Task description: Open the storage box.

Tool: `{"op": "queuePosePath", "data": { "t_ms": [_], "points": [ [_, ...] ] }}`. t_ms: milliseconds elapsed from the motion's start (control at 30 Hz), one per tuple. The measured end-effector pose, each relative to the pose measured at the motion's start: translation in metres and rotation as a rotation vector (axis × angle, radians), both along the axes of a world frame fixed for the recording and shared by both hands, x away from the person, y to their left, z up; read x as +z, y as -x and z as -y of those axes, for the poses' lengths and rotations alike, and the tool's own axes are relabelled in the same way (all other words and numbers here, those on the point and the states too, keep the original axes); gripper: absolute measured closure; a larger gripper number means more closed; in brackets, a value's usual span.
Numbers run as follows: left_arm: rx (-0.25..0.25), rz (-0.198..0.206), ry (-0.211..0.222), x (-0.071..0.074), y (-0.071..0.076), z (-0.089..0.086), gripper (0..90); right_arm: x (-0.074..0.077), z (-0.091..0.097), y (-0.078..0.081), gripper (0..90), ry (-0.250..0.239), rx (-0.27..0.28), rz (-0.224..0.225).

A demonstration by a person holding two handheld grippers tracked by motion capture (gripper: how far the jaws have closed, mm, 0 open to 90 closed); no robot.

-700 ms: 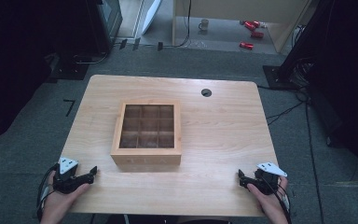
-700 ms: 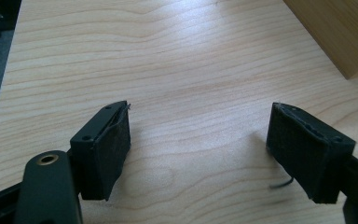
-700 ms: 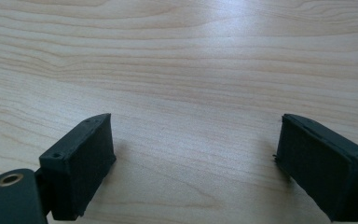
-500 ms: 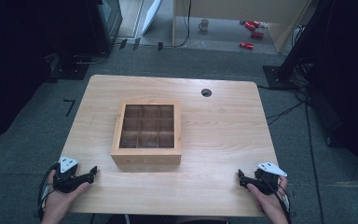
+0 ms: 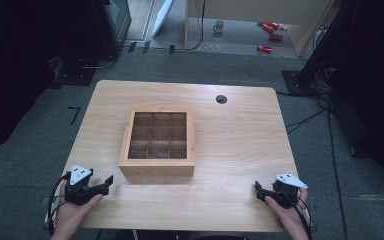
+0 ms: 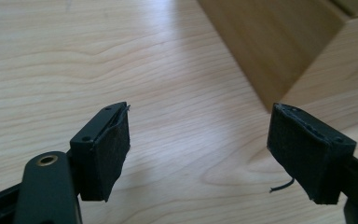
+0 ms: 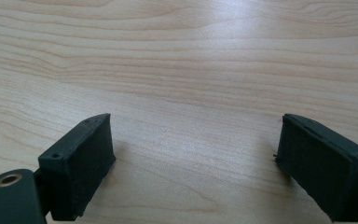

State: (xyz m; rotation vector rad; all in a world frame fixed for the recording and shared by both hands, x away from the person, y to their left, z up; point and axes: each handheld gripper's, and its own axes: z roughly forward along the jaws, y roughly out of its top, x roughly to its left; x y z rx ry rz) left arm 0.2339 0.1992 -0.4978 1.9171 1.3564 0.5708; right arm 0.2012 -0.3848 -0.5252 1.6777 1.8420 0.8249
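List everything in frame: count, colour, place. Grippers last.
wooden box: 1, light wood with darker inside, nine open compartments, middle of the table, slightly left of centre
table: 1, light wood grain, fills the centre of the high view
cable hole: 1, dark, far right part of the tabletop
mug: 1, pale, on the floor beyond the table
red items: about 3, red, on the floor far right, too small to identify
left gripper: 1, black with a grey plate, near left edge of the table, jaws open, nothing between them
right gripper: 1, black with a grey plate, near right edge, jaws open, nothing between them
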Motion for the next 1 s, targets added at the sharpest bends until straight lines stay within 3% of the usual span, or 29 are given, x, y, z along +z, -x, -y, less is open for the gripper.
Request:
{"op": "queuePosePath", "data": {
  "t_ms": [600,800,833,933,1000],
  "points": [
    [-0.097,0.025,0.026,0.007,-0.005,0.035,23.2,0.000,0.000,-0.001,10.4,0.001,0.005,0.001],
    [-0.118,0.026,0.069,0.010,-0.011,0.041,25.9,0.002,-0.003,0.000,14.4,0.012,0.020,0.004],
    [-0.127,0.025,0.077,0.011,-0.013,0.041,26.9,0.003,-0.003,-0.001,14.5,0.005,0.010,0.002],
    [-0.151,0.018,0.103,0.014,-0.018,0.040,29.9,0.012,-0.005,-0.003,14.6,-0.074,-0.005,0.008],
    [-0.172,0.017,0.107,0.015,-0.019,0.040,31.2,0.015,-0.007,-0.004,14.7,-0.076,-0.002,0.018]
  ]
}}
